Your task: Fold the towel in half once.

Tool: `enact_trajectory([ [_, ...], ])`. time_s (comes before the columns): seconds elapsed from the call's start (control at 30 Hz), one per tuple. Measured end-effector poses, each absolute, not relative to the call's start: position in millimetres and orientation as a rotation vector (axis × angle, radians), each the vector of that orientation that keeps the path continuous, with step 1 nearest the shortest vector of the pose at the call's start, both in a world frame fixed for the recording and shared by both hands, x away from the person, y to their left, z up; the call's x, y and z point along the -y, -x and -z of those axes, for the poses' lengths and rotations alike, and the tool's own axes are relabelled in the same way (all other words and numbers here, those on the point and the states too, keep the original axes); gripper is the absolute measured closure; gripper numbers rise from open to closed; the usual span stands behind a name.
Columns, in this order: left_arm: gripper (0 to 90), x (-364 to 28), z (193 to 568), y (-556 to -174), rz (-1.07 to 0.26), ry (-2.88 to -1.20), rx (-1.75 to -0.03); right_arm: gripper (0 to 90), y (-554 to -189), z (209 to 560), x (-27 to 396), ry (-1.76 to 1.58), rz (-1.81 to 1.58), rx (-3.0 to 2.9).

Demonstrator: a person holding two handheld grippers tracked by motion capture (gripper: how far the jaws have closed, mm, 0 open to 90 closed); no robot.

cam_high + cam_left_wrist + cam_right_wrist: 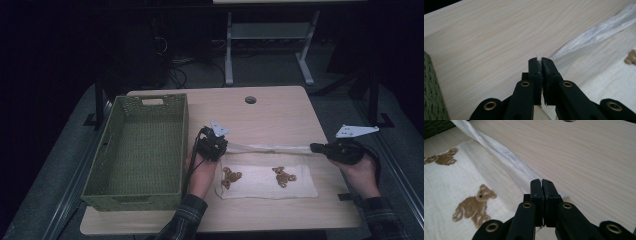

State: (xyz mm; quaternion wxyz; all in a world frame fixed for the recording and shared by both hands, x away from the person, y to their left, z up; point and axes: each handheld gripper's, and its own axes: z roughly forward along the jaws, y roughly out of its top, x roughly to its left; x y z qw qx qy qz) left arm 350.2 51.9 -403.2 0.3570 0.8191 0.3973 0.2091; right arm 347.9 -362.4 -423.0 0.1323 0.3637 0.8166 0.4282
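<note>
Both tongs, the left (216,145) and the right (316,148), are clamped on the far corners of the cloth (267,181) lying near-centre on the desk (280,110), lifting that edge taut, seemingly to fold it toward the near side.

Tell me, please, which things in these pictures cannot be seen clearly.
- High view: the near inside wall of the green woven basket is hidden by its own rim.
- Left gripper view: a brown print on the white bear-printed cloth is cut off by the right edge.
- Right gripper view: the table's round hole is cut off by the top edge.
</note>
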Motion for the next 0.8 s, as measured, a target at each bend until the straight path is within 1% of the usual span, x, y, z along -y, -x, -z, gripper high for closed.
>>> enact_trajectory([
  [0.4,86.5,-55.6,409.0,-313.9,-0.501,-2.132,-1.012,88.2,-316.6,427.7,363.9,-1.037,-1.238,-2.404],
  [0.53,86.5,-52.1,407.1,-301.4,-0.522,-2.151,-0.999,88.2,-305.0,428.7,365.8,-1.022,-1.24,-2.408],
  [0.8,86.6,-51.4,412.6,-284.4,-0.52,-2.159,-0.995,88.2,-283.7,431.6,367.1,-1.013,-1.263,-2.42],
])
